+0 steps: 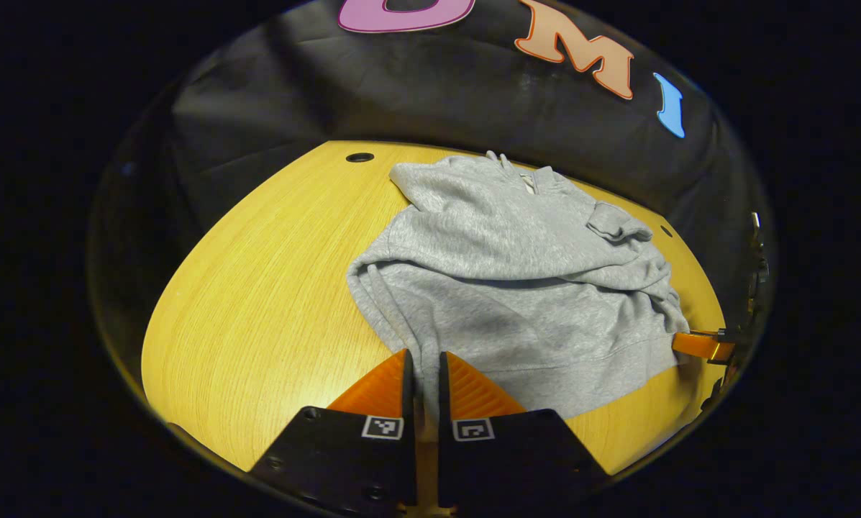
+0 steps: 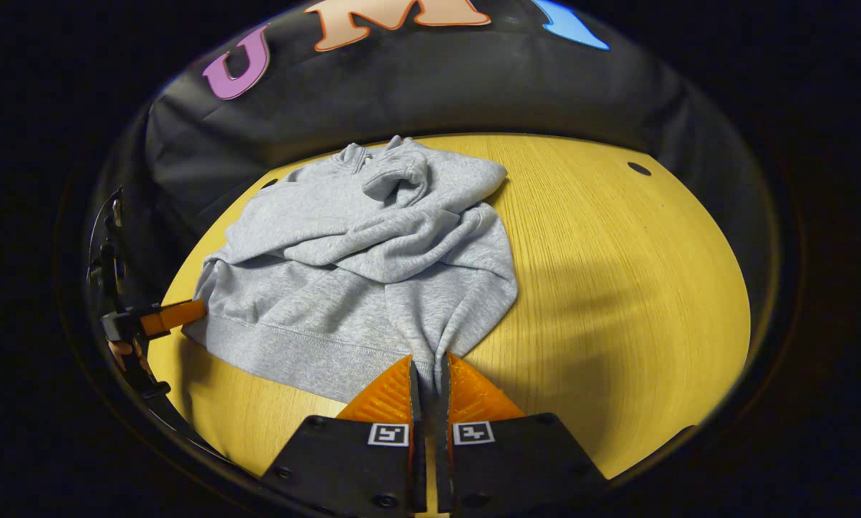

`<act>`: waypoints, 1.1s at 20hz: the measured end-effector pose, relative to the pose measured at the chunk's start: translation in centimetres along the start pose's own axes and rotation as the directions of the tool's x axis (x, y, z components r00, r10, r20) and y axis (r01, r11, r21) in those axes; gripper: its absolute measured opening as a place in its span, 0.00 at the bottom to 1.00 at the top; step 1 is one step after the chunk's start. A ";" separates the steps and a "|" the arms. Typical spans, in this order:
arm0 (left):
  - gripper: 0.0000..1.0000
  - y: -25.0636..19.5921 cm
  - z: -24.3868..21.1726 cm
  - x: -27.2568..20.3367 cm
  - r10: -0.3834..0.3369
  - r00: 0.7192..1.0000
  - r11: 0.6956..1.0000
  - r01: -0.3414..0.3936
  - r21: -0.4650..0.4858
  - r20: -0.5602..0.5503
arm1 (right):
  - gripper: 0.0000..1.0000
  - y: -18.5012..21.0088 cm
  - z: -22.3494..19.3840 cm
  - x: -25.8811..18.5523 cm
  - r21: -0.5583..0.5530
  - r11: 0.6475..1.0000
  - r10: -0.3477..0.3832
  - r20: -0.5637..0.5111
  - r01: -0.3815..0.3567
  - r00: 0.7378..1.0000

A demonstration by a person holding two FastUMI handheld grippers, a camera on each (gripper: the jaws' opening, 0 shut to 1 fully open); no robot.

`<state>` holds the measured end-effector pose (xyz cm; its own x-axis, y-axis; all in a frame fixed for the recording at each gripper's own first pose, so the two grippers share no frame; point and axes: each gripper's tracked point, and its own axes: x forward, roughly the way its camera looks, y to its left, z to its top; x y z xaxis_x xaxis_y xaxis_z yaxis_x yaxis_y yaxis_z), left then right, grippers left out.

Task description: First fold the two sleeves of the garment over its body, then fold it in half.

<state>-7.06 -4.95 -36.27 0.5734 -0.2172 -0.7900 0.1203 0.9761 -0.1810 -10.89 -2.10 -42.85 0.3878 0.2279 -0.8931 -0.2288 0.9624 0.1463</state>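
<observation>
Garment (image 1: 516,288): grey sweatshirt, soft fleecy knit with a ribbed band along the hem, lying on the tabletop (image 1: 257,288), toward its far side in the left gripper view. Both sleeves are folded across the body; one forms a thick rumpled roll running side to side over the chest, and a cuff (image 1: 617,224) sits turned up near the collar. Long axis runs from the hem, nearest me, to the collar, which points toward the black cloth wall. Tabletop: yellow wood-grain laminate, smooth, with small dark round holes near its far edge. My left gripper (image 1: 424,370): ridged orange fingers on black bodies, drawn narrow, pinching a bunched fold of the hem corner. My right gripper (image 2: 430,374): same build, fingers close together, clamped on the opposite hem corner, cloth gathered into pleats between them. In the right gripper view the garment (image 2: 372,266) lies left of centre, bare tabletop (image 2: 617,273) beside it.
</observation>
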 end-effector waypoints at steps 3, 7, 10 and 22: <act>0.01 -0.1 -0.2 -0.1 -0.007 1.000 1.000 0.006 -0.012 -0.018 | 0.05 0.1 -0.1 0.0 0.050 0.999 -0.003 -0.022 0.004 1.000; 0.00 0.0 -0.8 -0.8 -0.019 0.998 1.000 0.018 -0.010 -0.056 | 0.05 0.1 -0.2 -0.9 0.064 0.998 0.012 -0.048 -0.008 0.999; 0.00 0.1 -0.8 -0.8 -0.028 0.996 0.999 0.026 -0.025 -0.083 | 0.05 0.2 -0.1 -1.0 0.058 0.998 0.023 -0.065 -0.019 0.998; 0.00 -0.8 2.5 -2.8 -0.060 0.996 0.996 0.055 -0.069 -0.073 | 0.05 2.2 3.9 -3.4 0.221 0.955 0.206 -0.013 -0.198 0.979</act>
<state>-6.73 -5.11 -32.50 0.5048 -0.2750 -0.8183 0.0951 0.9599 -0.2639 -9.22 -0.16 -37.84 0.3211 0.4192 -0.8492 -0.0980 0.9066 0.4104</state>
